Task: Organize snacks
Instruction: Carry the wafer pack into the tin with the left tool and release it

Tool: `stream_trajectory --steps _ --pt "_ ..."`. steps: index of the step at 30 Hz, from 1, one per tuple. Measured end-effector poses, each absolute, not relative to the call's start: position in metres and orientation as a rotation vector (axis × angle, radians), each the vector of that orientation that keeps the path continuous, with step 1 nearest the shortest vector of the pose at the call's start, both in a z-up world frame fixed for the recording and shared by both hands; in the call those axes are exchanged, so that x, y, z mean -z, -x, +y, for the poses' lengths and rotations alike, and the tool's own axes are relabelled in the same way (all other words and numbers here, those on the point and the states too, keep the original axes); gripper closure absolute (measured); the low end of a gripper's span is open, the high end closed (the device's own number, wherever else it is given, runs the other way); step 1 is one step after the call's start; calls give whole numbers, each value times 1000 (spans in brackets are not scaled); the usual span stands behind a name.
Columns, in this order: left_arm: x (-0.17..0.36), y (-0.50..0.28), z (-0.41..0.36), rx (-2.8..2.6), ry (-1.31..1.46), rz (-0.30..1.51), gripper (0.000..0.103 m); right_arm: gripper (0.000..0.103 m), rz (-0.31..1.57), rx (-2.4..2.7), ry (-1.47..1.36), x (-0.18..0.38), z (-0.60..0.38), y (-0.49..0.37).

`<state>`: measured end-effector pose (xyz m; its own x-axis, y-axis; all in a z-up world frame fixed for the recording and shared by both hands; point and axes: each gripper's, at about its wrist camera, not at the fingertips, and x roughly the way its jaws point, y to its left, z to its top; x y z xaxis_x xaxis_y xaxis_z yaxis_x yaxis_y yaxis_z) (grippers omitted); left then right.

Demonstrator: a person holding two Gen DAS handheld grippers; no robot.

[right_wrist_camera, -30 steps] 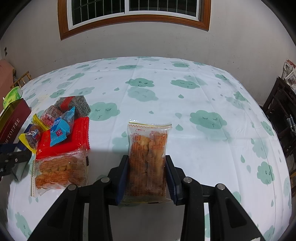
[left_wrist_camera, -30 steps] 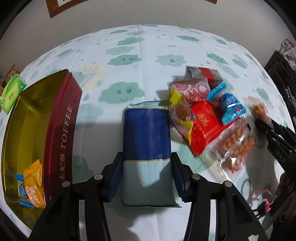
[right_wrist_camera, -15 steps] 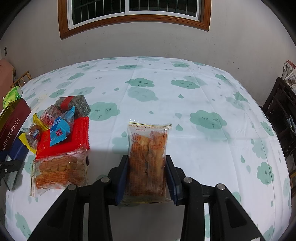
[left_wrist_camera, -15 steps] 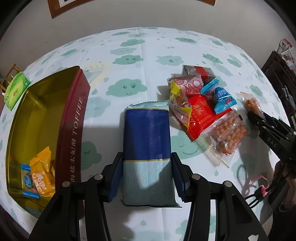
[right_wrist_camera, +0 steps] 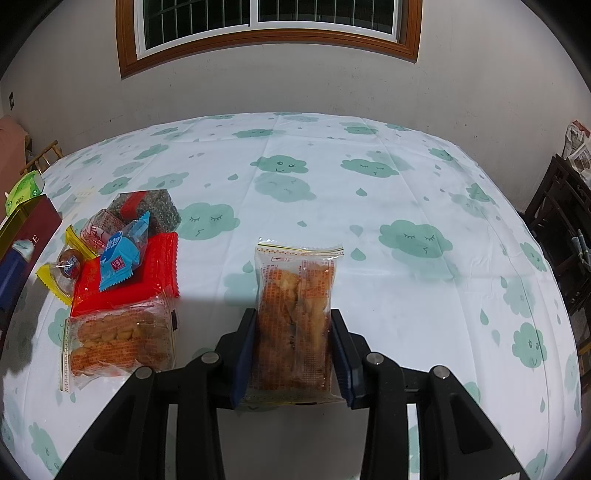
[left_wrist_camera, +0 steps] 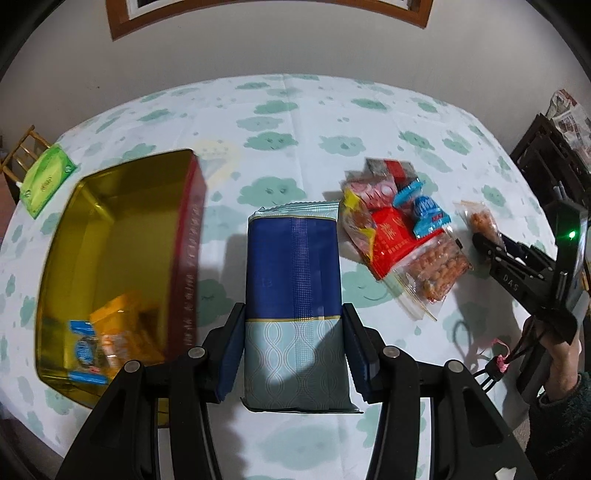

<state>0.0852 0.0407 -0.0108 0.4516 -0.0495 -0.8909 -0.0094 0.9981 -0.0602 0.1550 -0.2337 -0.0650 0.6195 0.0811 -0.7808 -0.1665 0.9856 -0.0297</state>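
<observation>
- L claw [left_wrist_camera: 293, 349] clamped on a blue packet [left_wrist_camera: 295, 295], pads tight on both long sides at its pale lower end. Packet is off the table, sticking fwd along the fingers, dark blue top half, light patterned bottom.
- Just left of it in L cam: open tin [left_wrist_camera: 110, 221], gold inside, dark red outer wall w/ lettering (blurred here). Orange packet [left_wrist_camera: 118, 332] and a small blue/white packet [left_wrist_camera: 83, 350] lie in its near end.
- Green box [left_wrist_camera: 46, 179] sits past the tin's far left corner, near table edge.
- R claw [right_wrist_camera: 293, 354] clamped on a clear bag of fried snacks [right_wrist_camera: 295, 310], pads on both sides of the lower half, top seal pointing away from me.
- R claw also visible at right edge of L cam, my hand [left_wrist_camera: 561, 354] and dark sleeve behind it.
- Snack pile [right_wrist_camera: 122, 273] left of the R claw, on the table: red packet under a blue candy wrapper, yellow-edged packet beside it, dark speckled block w/ red band at the back, clear peanut bag [right_wrist_camera: 118, 339] nearest me.
- Pile sits between the two claws, not touching either.
- Table [right_wrist_camera: 406, 206] has white cloth w/ green clouds; right side bare.
- Window [right_wrist_camera: 266, 22] w/ wood frame on the far wall.
</observation>
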Motion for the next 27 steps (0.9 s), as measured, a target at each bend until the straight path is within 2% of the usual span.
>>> stream_trajectory --steps 11,27 --pt "-5 -82 122 -117 47 1079 57 65 892 -142 103 65 -234 -155" --pt "31 -74 203 -247 27 1165 57 65 892 -142 103 65 -234 -155"
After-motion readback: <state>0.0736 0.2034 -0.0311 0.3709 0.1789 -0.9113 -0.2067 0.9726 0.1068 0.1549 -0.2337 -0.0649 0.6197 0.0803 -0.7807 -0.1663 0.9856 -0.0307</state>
